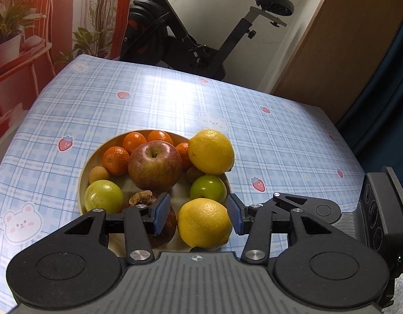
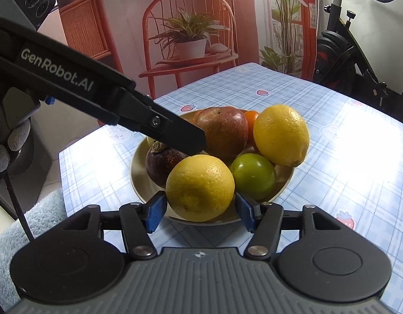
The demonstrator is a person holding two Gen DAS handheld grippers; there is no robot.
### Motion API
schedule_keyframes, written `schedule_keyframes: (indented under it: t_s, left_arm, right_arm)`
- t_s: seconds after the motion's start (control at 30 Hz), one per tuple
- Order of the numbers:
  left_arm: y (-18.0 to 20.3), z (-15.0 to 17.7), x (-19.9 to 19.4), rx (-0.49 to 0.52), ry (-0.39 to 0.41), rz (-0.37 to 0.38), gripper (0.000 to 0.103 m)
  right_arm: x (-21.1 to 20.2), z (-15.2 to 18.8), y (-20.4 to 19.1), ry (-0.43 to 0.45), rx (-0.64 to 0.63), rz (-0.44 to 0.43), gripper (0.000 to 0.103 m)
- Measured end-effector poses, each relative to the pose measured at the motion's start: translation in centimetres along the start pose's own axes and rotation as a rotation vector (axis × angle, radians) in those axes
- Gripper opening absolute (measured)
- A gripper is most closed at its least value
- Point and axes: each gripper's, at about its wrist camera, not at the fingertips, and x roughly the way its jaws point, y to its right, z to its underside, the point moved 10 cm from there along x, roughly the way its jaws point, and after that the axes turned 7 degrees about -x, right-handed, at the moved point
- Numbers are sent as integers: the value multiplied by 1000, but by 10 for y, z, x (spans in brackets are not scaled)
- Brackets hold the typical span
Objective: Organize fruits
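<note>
Lemons (image 1: 204, 223), apple (image 1: 155, 165), tangerines (image 1: 115, 161) piled in plate (image 1: 84, 172).

Black linkage arms with silver pivot screws on the right gripper (image 2: 200, 210), blue ribbed pads, grey ridged base. The left gripper (image 1: 197, 216) matches, "GenRobot.AI" in white along its side. Grey knit glove (image 2: 8, 146), black cable trailing.

One piece of lettering could be read from where I stood: "GenRobot.AI", printed in white along the black side of the left gripper (image 2: 175, 133), as it showed in the right wrist view, reaching in slantwise from the upper left toward the fruit. The first letter was drawn as a small round logo mark. The patterned cloth on the bench (image 1: 280, 141) carried only bear and strawberry pictures, with no words, and nothing else bore legible writing or numbers.
</note>
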Motion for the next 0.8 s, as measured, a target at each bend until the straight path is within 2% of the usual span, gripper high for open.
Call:
schedule_keyframes:
  t_s: [0.07,0.2,0.3,0.4,0.57,0.63,0.73,0.8]
  left_arm:
    - [-3,-3,-6,-21,28,-10,55]
    - [-7,-9,-23,-57,101,-46,72]
    - [-6,-15,-40,-57,168,-101,78]
    - [3,-22,-59,-33,228,-160,84]
    - [25,-35,-83,27,301,-231,87]
    - [33,-40,-92,20,324,-230,88]
    - [44,-46,-106,-10,356,-187,89]
    - [50,-49,-113,-14,369,-171,92]
  right_arm:
    - [-4,-2,0,5,-1,6,64]
    - [-18,-8,4,33,7,45,68]
    - [-39,-14,16,81,56,97,69]
    - [-71,-22,32,158,114,176,83]
    - [-139,-34,61,295,217,305,100]
    - [-166,-36,71,328,248,352,103]
    - [-196,-37,84,306,288,409,103]
    - [-217,-38,90,325,305,449,103]
